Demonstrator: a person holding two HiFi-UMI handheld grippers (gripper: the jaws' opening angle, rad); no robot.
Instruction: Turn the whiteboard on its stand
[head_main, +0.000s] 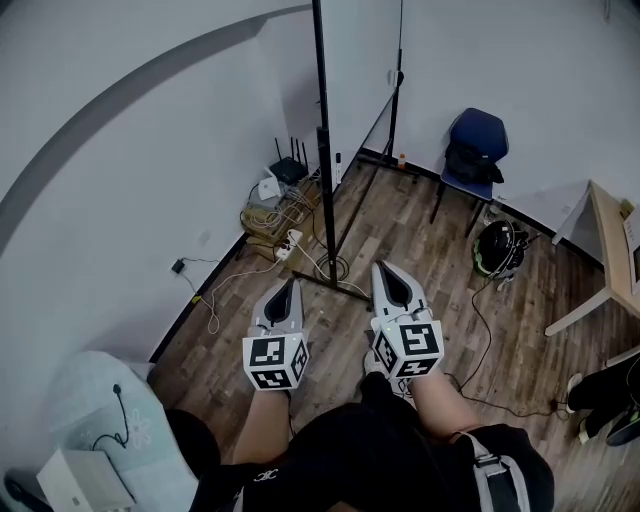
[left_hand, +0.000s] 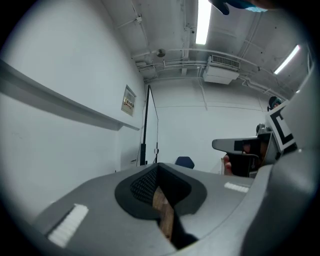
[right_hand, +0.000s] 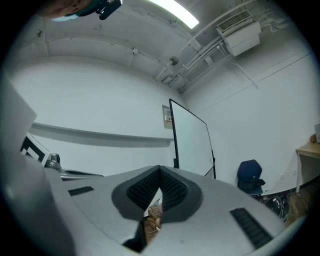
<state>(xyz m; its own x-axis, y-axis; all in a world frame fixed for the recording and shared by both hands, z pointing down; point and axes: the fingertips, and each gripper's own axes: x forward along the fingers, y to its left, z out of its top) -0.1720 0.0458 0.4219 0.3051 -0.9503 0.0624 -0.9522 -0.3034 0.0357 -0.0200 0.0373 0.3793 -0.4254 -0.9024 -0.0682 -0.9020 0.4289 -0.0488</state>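
The whiteboard (head_main: 360, 70) stands on a black-framed stand (head_main: 324, 170) ahead of me, nearly edge-on in the head view, its foot bar (head_main: 335, 288) on the wood floor. In the right gripper view the whiteboard (right_hand: 192, 137) shows its white face; in the left gripper view the whiteboard (left_hand: 149, 125) is a thin edge. My left gripper (head_main: 288, 290) is shut and empty, a short way before the stand's foot. My right gripper (head_main: 386, 274) is level beside it, jaws together with nothing held. Both point toward the board without touching it. Each gripper's tip also shows in its own view: left gripper (left_hand: 157, 167), right gripper (right_hand: 159, 171).
A router and tangled cables (head_main: 283, 190) with a power strip (head_main: 289, 243) lie by the wall left of the stand. A blue chair (head_main: 478, 150) and a helmet (head_main: 497, 247) are at the back right, a wooden desk (head_main: 610, 250) further right. Cables run across the floor.
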